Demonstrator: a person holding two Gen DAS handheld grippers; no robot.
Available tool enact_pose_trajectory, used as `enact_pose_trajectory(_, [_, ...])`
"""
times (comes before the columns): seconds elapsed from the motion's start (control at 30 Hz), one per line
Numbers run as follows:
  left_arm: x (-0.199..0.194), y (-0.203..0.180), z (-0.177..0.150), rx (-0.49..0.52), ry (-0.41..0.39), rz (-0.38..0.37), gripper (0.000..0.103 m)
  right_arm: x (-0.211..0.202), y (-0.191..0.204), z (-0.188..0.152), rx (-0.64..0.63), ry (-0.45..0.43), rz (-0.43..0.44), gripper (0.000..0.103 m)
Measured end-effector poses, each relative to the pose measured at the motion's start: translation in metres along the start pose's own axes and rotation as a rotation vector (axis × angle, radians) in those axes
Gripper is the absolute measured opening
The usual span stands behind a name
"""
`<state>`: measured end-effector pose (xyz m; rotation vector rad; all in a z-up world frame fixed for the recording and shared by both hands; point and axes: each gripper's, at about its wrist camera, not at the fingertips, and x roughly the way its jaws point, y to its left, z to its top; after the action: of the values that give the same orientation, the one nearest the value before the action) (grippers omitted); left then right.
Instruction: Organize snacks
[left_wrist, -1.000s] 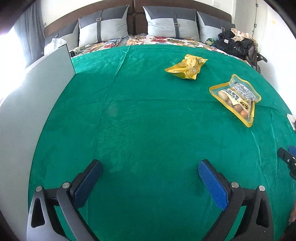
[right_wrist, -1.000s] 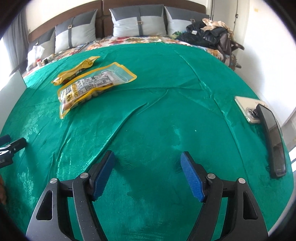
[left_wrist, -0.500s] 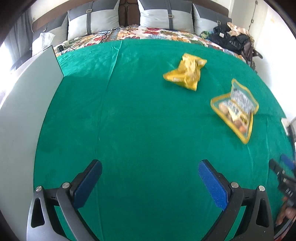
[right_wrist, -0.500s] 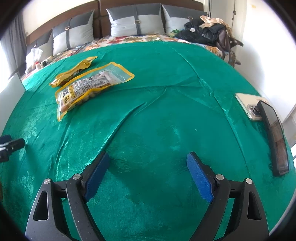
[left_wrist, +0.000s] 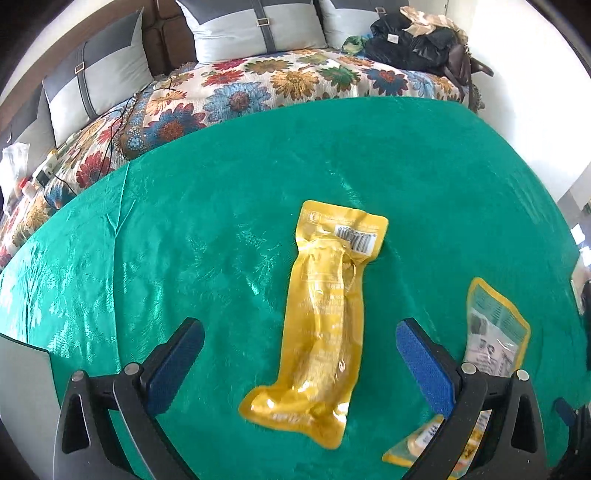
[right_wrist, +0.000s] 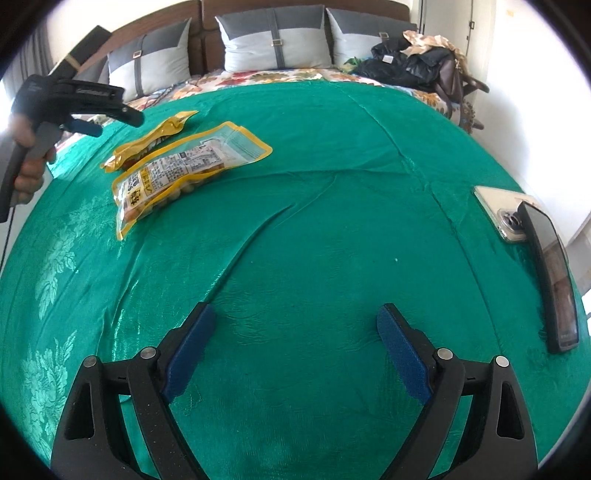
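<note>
Green satin cloth (left_wrist: 207, 236) covers the bed, with a flowered blanket (left_wrist: 258, 92) and grey pillows (left_wrist: 255, 29) at twelve o'clock in the left wrist view. Against a second ago this view has swung across the cloth: the long yellow foil snack pouch (left_wrist: 325, 325), then far off at one o'clock, now lies flat between the blue pads of the left tongs (left_wrist: 300, 363), which stand wide and touch nothing. The clear yellow-edged bag of round snacks (left_wrist: 491, 339) sits at four o'clock, partly behind the right-hand finger. I judge the yellow pouch is the first pick. A pale grey panel (left_wrist: 22, 398) at eight o'clock may be a box wall; what it holds cannot be seen.

From the right wrist, the right tongs (right_wrist: 293, 354) are opening wider over bare cloth, nothing between them. Both snacks lie at ten o'clock, the left tongs (right_wrist: 92, 122) above them. Two phones (right_wrist: 524, 236) rest at three o'clock.
</note>
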<state>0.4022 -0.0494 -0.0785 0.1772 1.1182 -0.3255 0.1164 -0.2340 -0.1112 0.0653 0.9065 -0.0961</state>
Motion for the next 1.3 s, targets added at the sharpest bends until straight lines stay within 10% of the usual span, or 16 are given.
enact_pose_trajectory(0.13, [0.025, 0.003, -0.004, -0.065, 0.053, -0.018, 0.102, 0.0, 0.001, 0.0, 0.0, 0.0, 0.001, 0.093])
enact_pose_trajectory(0.27, [0.011, -0.004, -0.014, -0.007, -0.027, -0.015, 0.046, 0.0, 0.001, 0.0, 0.0, 0.0, 0.001, 0.093])
enact_pose_trajectory(0.4, [-0.005, 0.013, -0.039, -0.123, -0.037, -0.026, 0.044, 0.0, 0.002, 0.0, 0.0, 0.0, 0.001, 0.094])
enact_pose_trajectory(0.83, [-0.104, 0.073, -0.264, -0.484, -0.042, 0.111, 0.045, 0.0, 0.006, 0.0, -0.001, 0.002, 0.001, 0.094])
enact_pose_trajectory(0.93, [-0.105, 0.075, -0.275, -0.492, -0.092, 0.107, 0.052, 0.0, 0.006, 0.0, -0.001, 0.002, 0.002, 0.094])
enact_pose_trajectory(1.03, [-0.097, 0.07, -0.271, -0.45, -0.107, 0.125, 0.081, 0.0, 0.006, 0.0, 0.0, 0.002, 0.003, 0.094])
enact_pose_trajectory(1.3, [-0.087, 0.071, -0.275, -0.353, -0.162, 0.204, 0.103, 0.0, 0.006, 0.0, -0.001, 0.002, 0.003, 0.094])
